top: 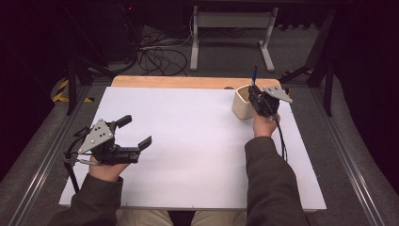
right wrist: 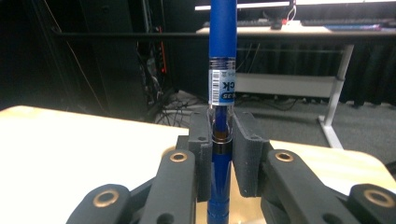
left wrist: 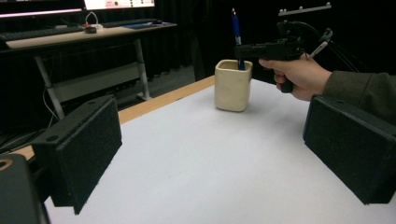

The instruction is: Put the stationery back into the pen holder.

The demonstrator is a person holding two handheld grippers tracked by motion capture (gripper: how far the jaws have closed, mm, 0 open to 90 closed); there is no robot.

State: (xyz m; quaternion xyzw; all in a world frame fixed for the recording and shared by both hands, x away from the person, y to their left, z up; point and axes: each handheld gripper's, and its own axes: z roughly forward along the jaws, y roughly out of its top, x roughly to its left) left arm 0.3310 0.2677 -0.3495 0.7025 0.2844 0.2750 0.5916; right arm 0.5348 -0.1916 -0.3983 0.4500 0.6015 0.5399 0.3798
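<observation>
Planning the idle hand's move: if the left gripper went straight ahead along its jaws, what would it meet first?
Probably the cream cup holding the blue pen, across bare white tabletop; the left gripper is open. Depth is uncertain.

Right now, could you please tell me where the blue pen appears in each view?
High view: blue pen upper right, upright above the cream cup.
Left gripper view: top centre, rising from the cup.
Right gripper view: centre, clamped upright.
Shared landmark: the cup.
</observation>
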